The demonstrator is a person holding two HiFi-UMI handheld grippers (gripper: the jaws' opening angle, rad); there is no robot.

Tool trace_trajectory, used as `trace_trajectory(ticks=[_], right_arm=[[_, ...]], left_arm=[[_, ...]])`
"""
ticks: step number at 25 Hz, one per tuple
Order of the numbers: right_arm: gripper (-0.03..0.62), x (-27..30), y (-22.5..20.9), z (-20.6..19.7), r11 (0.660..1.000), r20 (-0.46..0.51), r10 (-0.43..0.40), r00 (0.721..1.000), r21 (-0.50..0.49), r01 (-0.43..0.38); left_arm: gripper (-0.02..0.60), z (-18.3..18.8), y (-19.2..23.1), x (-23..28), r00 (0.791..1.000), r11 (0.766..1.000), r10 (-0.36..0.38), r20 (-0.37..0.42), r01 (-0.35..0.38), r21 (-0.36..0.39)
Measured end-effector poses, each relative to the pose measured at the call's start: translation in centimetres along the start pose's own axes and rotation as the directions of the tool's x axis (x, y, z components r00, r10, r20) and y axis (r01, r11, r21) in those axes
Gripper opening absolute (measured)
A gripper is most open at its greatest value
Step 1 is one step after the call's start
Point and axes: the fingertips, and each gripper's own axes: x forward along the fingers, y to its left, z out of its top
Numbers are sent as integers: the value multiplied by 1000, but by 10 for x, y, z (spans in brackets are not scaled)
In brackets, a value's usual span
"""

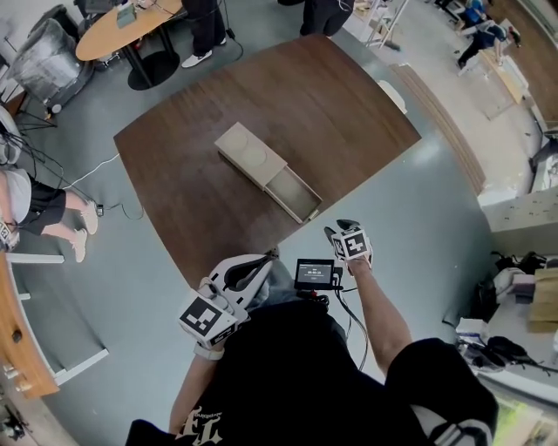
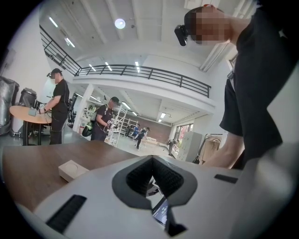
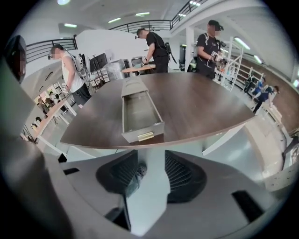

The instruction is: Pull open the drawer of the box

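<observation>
A flat beige box (image 1: 251,155) lies on the dark brown table (image 1: 331,104). Its drawer (image 1: 293,193) is slid out toward me and shows empty inside. In the right gripper view the drawer (image 3: 139,112) points straight at me, its gold handle (image 3: 145,136) at the table's near edge, with the box (image 3: 132,87) behind it. My right gripper (image 3: 150,173) is open, off the table and a little short of the handle; in the head view the right gripper (image 1: 342,230) hovers past the table corner. My left gripper (image 1: 251,268) is shut and empty near my body. In the left gripper view the left gripper (image 2: 152,159) sees the box (image 2: 70,170) from the side.
A small screen (image 1: 316,274) hangs at my chest between the grippers. Two people stand at a round wooden table (image 1: 131,26) at the far left. Another person (image 1: 39,209) is at the left edge. Shelving and clutter (image 1: 523,305) fill the right side.
</observation>
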Motion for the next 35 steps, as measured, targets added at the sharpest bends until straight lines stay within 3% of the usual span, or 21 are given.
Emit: trace_trajectory(ticks=[4, 7, 23, 30, 35], right_arm=[[97, -27, 15, 4, 999, 66, -36, 997, -19, 37], [-11, -43, 28, 5, 996, 99, -64, 993, -54, 70], [-12, -133, 139, 25, 987, 314, -20, 949, -145, 69], [-12, -150, 181, 46, 969, 334, 8, 943, -235, 75], [-12, -164, 197, 61, 949, 331, 3, 944, -297, 101]], left_arm=[[5, -5, -9, -12, 1000, 1000, -29, 1, 29, -4], [5, -8, -14, -20, 999, 999, -45, 3, 45, -4], [5, -40, -17, -100, 999, 999, -6, 41, 8, -42], [5, -40, -11, -123, 998, 999, 6, 56, -4, -42], [5, -31, -3, -139, 994, 999, 20, 109, -15, -51]])
